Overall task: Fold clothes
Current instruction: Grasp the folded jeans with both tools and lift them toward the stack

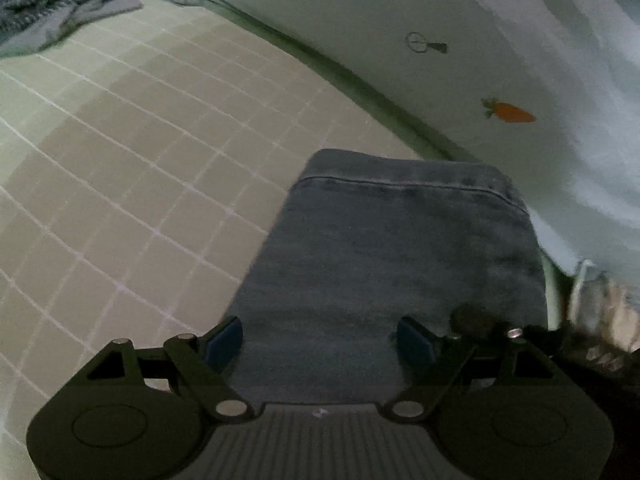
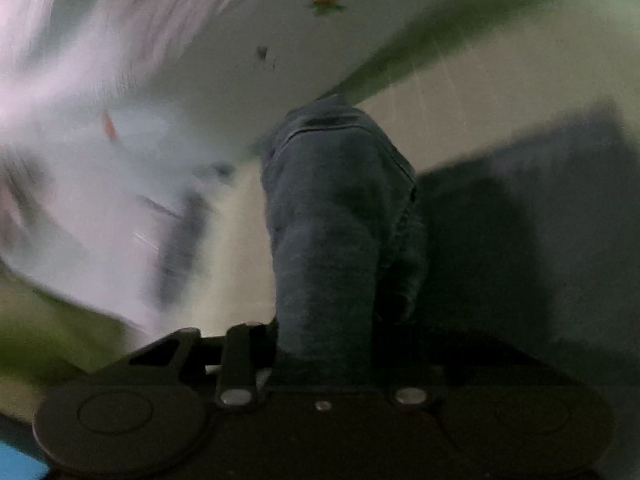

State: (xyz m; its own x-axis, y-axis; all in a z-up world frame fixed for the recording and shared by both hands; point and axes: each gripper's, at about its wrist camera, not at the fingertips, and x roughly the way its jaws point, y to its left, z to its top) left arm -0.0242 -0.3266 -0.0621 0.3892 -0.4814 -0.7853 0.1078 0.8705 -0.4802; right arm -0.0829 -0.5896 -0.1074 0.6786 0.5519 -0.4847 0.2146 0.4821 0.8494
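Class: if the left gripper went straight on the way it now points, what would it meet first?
The left gripper, jaws open, already straddles the grey folded garment. Going on, it would probably slide along that cloth, then reach the white carrot-print sheet; depth is unclear.

Both pictures are dim and a bit grainy, with a greenish tint. The left wrist view is fairly sharp – the white lines on the checked sheet (image 1: 132,184) show well, but they bend near the edges, and the corners go black. The right wrist view is smeared with blur, most of all on the pale cloth (image 2: 100,184) at the left. A big dark shadow (image 2: 520,216) lies to the right of the blue-grey garment (image 2: 332,220).
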